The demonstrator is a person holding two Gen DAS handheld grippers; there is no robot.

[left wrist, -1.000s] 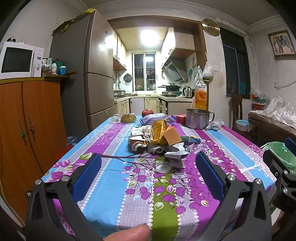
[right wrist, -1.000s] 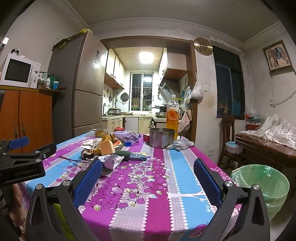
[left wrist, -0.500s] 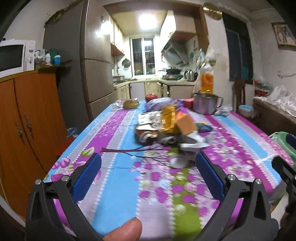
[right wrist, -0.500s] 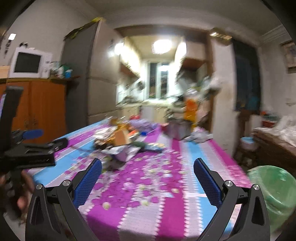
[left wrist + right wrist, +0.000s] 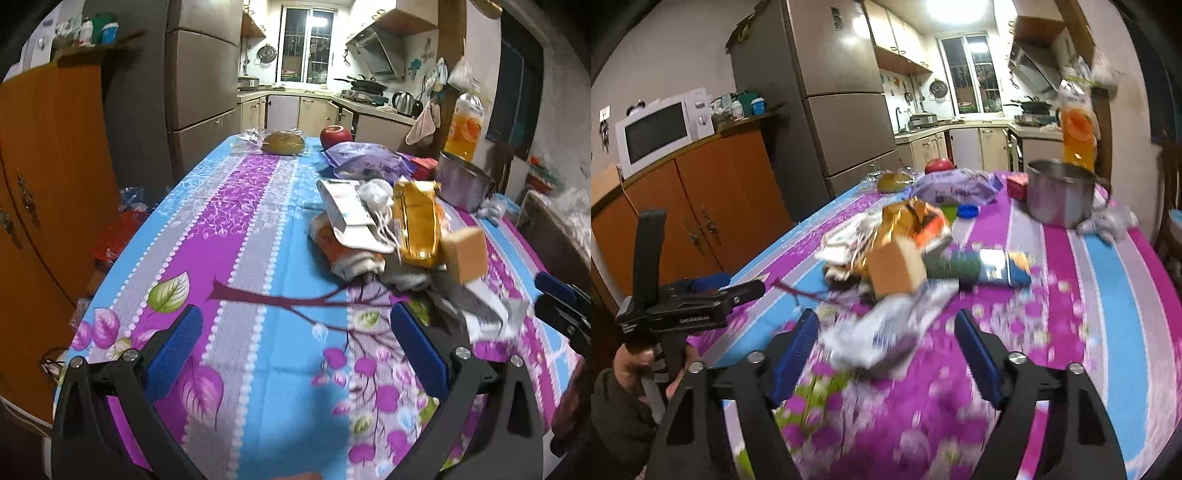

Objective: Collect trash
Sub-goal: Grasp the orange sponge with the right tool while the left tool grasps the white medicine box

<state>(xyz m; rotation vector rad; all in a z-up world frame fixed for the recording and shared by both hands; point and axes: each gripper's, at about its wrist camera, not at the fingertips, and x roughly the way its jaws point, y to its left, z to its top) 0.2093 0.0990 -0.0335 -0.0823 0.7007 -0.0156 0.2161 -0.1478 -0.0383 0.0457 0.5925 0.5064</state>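
Right gripper (image 5: 886,345), jaws just been closing, half-wide around wrapper (image 5: 882,332), not pinched. Left gripper (image 5: 295,354) wide, empty. Wrapper may slip free; box (image 5: 895,266) behind it could topple.

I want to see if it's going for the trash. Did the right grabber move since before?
Yes. The right gripper has come closer to the trash pile on the table; its jaws have just been closing around a crumpled wrapper, not yet pressing.

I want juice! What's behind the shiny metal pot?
Behind the metal pot stands an orange juice bottle. Its bottom part is covered by the pot, so that can't be seen.
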